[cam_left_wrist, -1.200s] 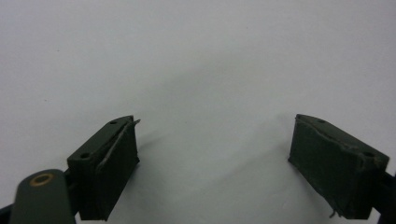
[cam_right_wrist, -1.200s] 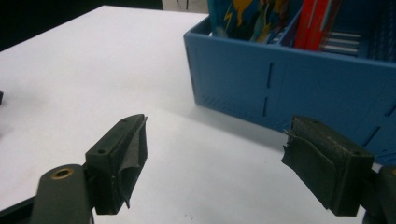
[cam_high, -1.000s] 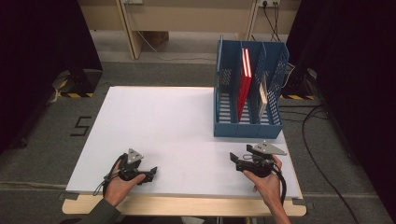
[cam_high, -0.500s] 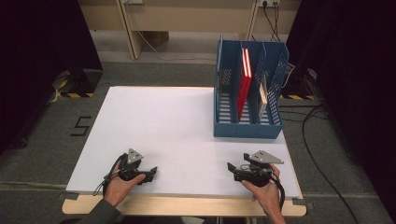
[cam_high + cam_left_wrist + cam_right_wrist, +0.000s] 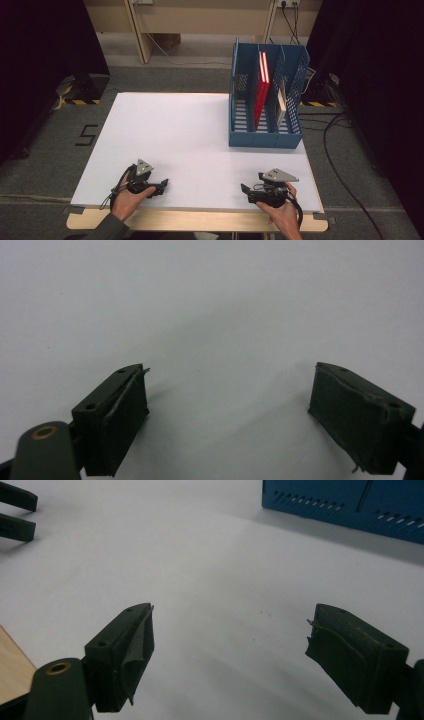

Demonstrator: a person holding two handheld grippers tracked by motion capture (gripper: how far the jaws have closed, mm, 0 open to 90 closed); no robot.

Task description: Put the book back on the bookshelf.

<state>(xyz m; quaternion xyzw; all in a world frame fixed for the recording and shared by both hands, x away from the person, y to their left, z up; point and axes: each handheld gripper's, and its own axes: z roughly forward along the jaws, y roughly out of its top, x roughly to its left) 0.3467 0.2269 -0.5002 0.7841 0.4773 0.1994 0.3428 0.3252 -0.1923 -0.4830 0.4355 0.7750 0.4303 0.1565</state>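
— Bench (image 5: 200, 140) first: blue file rack (image 5: 265, 135) at its far right, red book (image 5: 261, 90) standing inside?
— Yes. Right gripper (image 5: 250, 192) has drawn back toward the near edge, left gripper (image 5: 162, 184) resting; both fingers released, empty. Looks finished.

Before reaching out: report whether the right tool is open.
Open: the right tool has its jaws wide apart, bare white table between them.

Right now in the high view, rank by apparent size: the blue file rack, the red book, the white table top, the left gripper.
1. White table top
2. Blue file rack
3. Red book and left gripper: look similar; the gripper sits nearer the camera, so unranked.
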